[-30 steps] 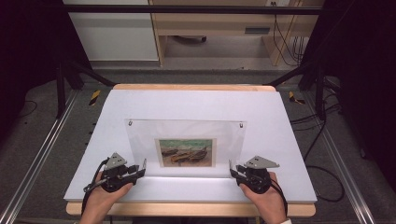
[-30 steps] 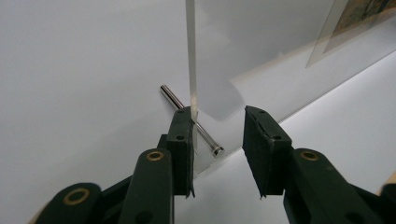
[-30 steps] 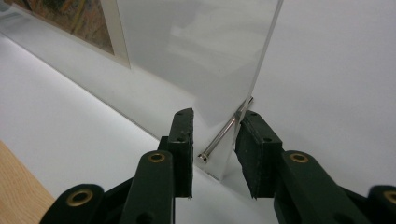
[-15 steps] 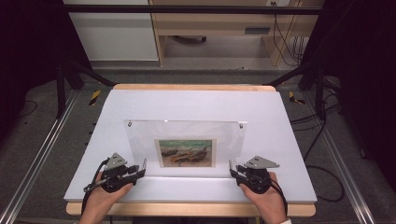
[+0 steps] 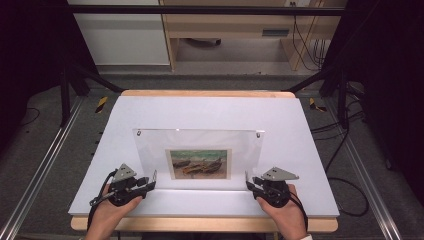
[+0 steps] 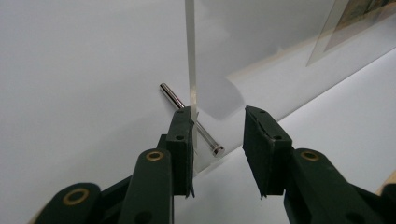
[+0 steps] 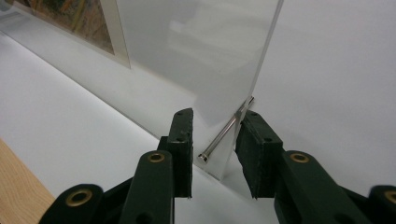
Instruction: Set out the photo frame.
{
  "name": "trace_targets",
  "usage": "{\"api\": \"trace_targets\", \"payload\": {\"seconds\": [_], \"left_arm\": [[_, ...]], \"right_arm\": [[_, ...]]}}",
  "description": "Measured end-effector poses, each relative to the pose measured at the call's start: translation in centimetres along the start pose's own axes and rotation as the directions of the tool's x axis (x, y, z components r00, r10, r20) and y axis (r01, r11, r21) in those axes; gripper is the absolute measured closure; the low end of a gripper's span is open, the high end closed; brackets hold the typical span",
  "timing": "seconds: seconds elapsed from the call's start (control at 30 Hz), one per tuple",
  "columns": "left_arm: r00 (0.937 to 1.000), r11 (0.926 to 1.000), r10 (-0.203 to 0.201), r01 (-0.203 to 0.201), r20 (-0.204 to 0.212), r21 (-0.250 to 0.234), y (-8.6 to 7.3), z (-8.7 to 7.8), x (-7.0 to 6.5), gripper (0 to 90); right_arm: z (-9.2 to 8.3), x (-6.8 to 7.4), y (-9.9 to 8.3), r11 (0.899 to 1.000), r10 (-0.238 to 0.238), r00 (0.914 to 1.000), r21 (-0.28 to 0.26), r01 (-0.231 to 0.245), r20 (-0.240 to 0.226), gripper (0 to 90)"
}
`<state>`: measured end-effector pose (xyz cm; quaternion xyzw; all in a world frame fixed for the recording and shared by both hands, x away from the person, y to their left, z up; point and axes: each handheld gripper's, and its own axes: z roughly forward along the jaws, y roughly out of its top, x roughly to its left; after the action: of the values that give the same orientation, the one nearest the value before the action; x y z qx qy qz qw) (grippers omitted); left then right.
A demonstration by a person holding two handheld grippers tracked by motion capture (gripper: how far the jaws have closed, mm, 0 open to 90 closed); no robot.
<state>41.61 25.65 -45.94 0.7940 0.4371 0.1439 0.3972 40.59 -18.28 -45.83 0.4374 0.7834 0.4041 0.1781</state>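
A clear acrylic picture frame (image 5: 198, 145) stands upright on the white board (image 5: 210, 112), with a print of boats (image 5: 200, 163) in its middle. My left gripper (image 5: 152, 179) is at its lower left corner and my right gripper (image 5: 247, 180) at its lower right corner. In the left gripper view the open jaws (image 6: 217, 121) straddle the plate's edge (image 6: 189, 56) and a metal pin (image 6: 175, 99); the plate lies against the left jaw, and the other jaw stands apart. In the right gripper view the open jaws (image 7: 215, 126) straddle the other pin (image 7: 224, 133), with the plate (image 7: 201, 56) beside the right jaw.
The board lies on a wooden table (image 5: 200, 224) whose front edge shows between the person's hands. Metal rails (image 5: 40, 175) run along both sides. A wooden desk (image 5: 235, 30) and cables (image 5: 345, 150) are beyond and to the right.
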Motion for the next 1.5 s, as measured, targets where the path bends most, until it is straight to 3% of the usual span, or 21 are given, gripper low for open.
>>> {"api": "trace_targets", "payload": {"seconds": [0.87, 1.07, 1.23, 1.37, 1.5], "left_arm": [[1.0000, 1.0000, 0.005, -0.005, 0.009, 0.005, -0.02, 0.10, 0.09, 62.2], [1.0000, 0.9999, -0.006, 0.006, -0.001, 0.009, 0.02, 0.58, -0.23, 43.9], [0.9999, 0.9998, 0.002, -0.002, -0.014, -0.019, 0.30, 0.66, -0.54, 25.4], [0.9998, 0.9982, 0.001, -0.002, -0.020, -0.060, 0.46, 0.51, -0.66, 13.3], [0.9999, 0.9939, 0.010, -0.011, -0.009, -0.110, 0.66, 0.12, -0.65, 7.0]], "right_arm": [[0.07, -0.12, 0.03, 1.000, 0.012, 0.9999, -0.004, -0.012, -0.011, 64.4], [0.33, 0.11, 0.20, 0.999, 0.031, 0.9995, -0.020, -0.031, -0.002, 42.7], [0.43, 0.02, 0.42, 0.998, 0.041, 0.9990, -0.042, -0.041, 0.015, 26.4], [0.45, -0.08, 0.55, 0.998, 0.035, 0.9988, -0.062, -0.032, 0.036, 17.9], [0.28, -0.19, 0.71, 0.996, 0.034, 0.9986, -0.084, -0.031, 0.040, 14.3]]}}
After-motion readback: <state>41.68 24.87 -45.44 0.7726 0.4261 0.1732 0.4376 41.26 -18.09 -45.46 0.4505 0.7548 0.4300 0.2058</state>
